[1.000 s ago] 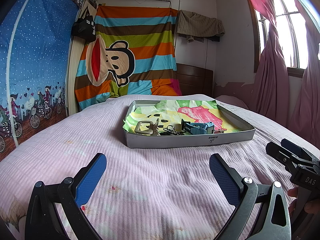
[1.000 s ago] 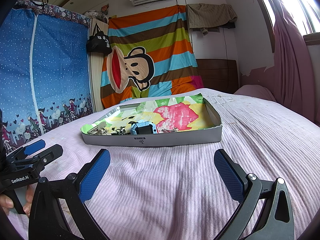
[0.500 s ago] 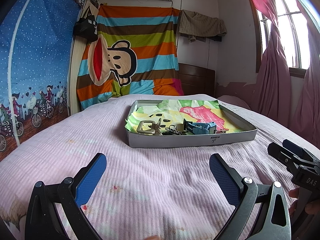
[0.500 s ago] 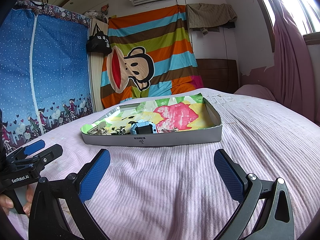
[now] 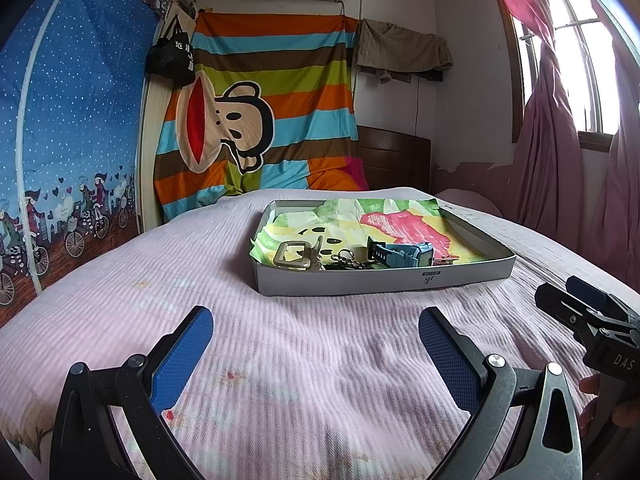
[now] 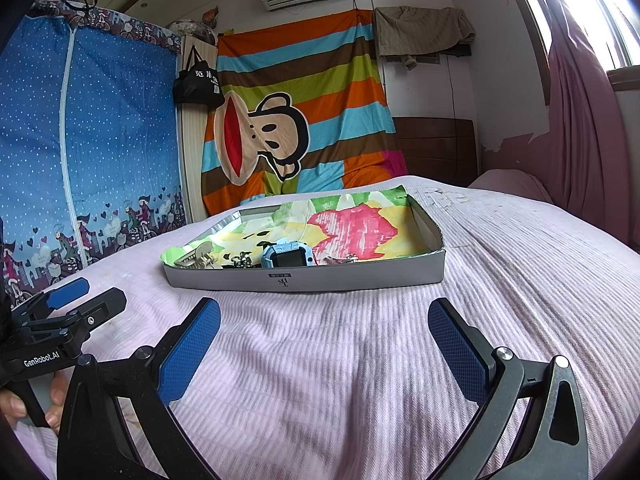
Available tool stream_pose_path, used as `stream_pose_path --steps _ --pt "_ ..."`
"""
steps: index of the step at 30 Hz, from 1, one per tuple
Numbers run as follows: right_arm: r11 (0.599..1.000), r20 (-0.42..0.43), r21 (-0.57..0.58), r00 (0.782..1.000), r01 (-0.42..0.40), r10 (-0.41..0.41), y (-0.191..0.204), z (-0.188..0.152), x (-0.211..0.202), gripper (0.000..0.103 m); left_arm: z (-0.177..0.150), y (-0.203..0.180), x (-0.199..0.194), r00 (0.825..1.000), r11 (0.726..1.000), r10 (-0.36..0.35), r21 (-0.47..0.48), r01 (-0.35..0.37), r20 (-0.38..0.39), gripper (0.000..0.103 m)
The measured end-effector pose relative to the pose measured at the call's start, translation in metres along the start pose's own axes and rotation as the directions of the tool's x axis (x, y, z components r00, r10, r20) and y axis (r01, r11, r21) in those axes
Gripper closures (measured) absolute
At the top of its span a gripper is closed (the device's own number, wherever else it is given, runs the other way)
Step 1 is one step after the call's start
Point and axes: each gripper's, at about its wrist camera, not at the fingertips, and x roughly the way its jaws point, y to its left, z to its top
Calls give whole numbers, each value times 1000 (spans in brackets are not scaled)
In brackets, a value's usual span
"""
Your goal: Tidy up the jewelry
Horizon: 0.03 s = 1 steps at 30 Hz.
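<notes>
A big pink bed (image 5: 280, 360) holds a gray tray (image 5: 384, 280) near its middle. Along the tray's front edge lie a blue watch (image 5: 404, 255) and a hair clip (image 5: 296, 256). The left gripper (image 5: 316, 344) and right gripper (image 6: 324, 340) are both wide open, holding nothing.

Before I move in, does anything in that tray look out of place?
The colourful paper liner in the shallow grey tray is crumpled. The items, including a blue watch, crowd along the near edge.
</notes>
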Motion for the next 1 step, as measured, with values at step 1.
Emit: stream_pose_path --steps 1 --pt "1000 -1 0 1000 0 0 0 0 0 1 0 0 0 1000 1000 1 0 -1 -1 0"
